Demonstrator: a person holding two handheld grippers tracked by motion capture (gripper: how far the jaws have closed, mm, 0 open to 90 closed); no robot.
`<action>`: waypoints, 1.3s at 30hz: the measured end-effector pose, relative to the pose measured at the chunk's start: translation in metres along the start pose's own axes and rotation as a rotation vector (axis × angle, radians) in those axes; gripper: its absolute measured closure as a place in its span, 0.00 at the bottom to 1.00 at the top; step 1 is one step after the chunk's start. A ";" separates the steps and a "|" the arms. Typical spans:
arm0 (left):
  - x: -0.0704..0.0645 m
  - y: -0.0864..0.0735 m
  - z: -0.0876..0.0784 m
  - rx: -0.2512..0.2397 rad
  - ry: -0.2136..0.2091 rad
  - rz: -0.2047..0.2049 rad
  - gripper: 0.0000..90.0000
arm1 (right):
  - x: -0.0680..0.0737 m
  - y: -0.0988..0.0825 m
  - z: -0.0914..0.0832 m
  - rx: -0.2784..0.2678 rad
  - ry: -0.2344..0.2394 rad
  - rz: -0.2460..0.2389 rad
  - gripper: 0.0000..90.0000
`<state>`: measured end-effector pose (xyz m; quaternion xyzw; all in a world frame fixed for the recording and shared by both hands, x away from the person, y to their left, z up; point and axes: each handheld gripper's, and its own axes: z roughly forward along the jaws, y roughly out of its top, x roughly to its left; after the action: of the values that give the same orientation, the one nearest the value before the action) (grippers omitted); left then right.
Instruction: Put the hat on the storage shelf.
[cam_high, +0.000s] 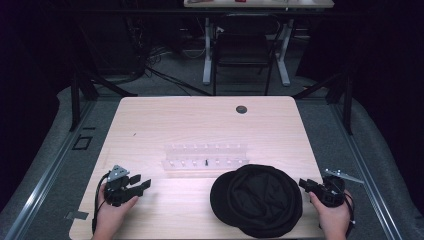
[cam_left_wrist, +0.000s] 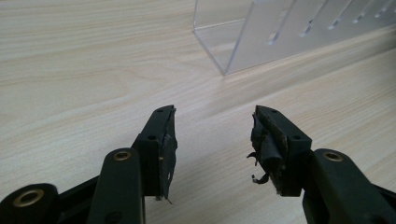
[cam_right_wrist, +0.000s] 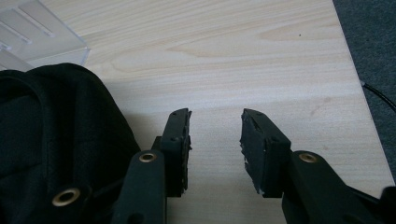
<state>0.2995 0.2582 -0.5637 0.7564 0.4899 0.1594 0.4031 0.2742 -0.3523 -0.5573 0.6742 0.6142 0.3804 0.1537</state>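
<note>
Two black grippers rest low over a pale wood-grain table (cam_high: 150, 125). The left gripper (cam_high: 139, 186) has its jaws apart with nothing between them, their pads frayed. The right gripper (cam_high: 306, 184) is likewise spread and empty, just beside a round, soft black cloth hat (cam_high: 257, 200). Behind the hat stands a clear plastic rack (cam_high: 206, 159), holding what may be a small dark pin.

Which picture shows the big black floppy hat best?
The high view: the round black fabric hat lies whole on the wooden table, between the two grippers. The right gripper view catches just part of it, beside its open jaws. The left gripper view faces the clear plastic rack.
</note>
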 end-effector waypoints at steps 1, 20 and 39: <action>-0.001 0.000 0.001 0.003 -0.002 0.007 0.55 | 0.000 0.000 0.000 -0.002 0.000 0.002 0.68; -0.011 0.001 -0.004 -0.018 0.017 0.051 0.56 | 0.025 0.016 -0.029 0.027 0.046 -0.013 0.75; -0.015 0.001 -0.004 -0.011 0.007 0.060 0.56 | 0.057 0.042 -0.059 0.225 0.027 -0.125 0.74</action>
<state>0.2903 0.2469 -0.5584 0.7680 0.4675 0.1765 0.4006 0.2605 -0.3224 -0.4716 0.6426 0.6956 0.3078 0.0924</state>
